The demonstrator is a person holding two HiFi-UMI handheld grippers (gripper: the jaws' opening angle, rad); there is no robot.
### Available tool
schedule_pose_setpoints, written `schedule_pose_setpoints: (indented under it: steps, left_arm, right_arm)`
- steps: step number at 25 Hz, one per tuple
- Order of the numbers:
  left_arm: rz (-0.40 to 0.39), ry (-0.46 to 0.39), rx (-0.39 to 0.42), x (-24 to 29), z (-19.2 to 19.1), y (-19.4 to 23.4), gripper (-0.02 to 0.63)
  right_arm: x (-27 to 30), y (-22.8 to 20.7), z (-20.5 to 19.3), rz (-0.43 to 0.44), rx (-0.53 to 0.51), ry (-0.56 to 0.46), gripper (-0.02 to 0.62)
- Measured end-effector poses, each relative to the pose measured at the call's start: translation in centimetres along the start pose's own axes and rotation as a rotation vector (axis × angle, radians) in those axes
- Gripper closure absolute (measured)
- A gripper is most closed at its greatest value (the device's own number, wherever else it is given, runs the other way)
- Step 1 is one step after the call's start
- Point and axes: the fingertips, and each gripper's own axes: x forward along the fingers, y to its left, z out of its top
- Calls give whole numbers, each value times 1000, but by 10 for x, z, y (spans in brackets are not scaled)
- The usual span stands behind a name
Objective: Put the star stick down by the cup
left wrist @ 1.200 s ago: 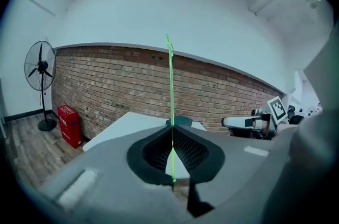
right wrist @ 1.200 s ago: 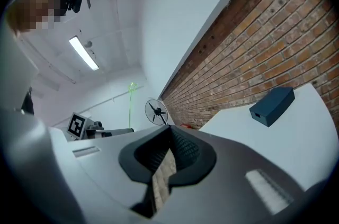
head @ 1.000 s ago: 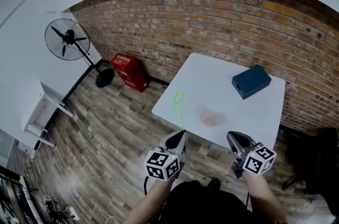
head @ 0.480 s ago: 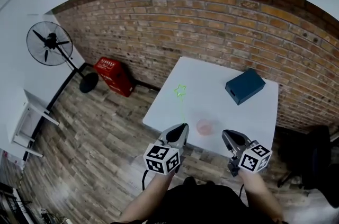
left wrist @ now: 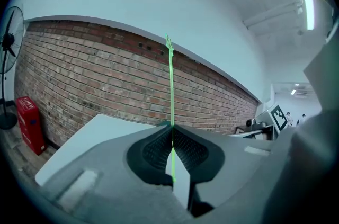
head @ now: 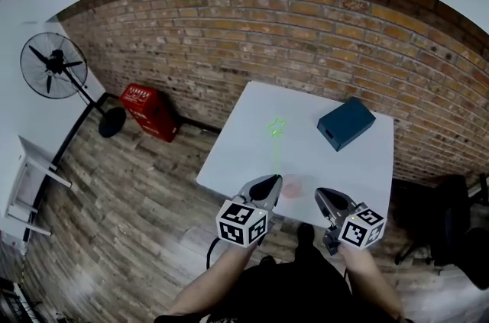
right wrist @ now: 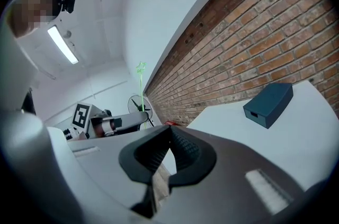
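A thin green star stick (head: 275, 146) stands nearly upright, its star end over the white table (head: 237, 153). My left gripper (head: 269, 184) is shut on its lower end at the table's near edge. In the left gripper view the stick (left wrist: 171, 90) rises from between the closed jaws. A pale pink cup (head: 293, 188) sits on the table just right of that gripper. My right gripper (head: 325, 196) hovers to the right of the cup, jaws shut with nothing in them. In the right gripper view, the stick (right wrist: 140, 73) shows at the left.
A dark teal box (head: 346, 123) lies at the table's far right, also seen in the right gripper view (right wrist: 268, 104). A brick wall (head: 229, 31) runs behind the table. A red crate (head: 144, 109) and a standing fan (head: 55, 66) are on the wooden floor to the left.
Both grippers have come closer to the table's near edge. The star end has moved from beyond the table's left side to over the tabletop, nearer the box.
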Motion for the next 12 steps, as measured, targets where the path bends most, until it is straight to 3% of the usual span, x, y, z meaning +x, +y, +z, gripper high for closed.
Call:
schedule_pose_setpoints:
  steps: [6, 12]
  left_arm:
    - [-51, 24, -31, 44, -10, 1, 597]
    - [-64, 73, -93, 83, -44, 10, 597]
  right_arm:
    - [12, -33, 14, -11, 7, 28, 595]
    - [14, -68, -1, -30, 36, 92, 596]
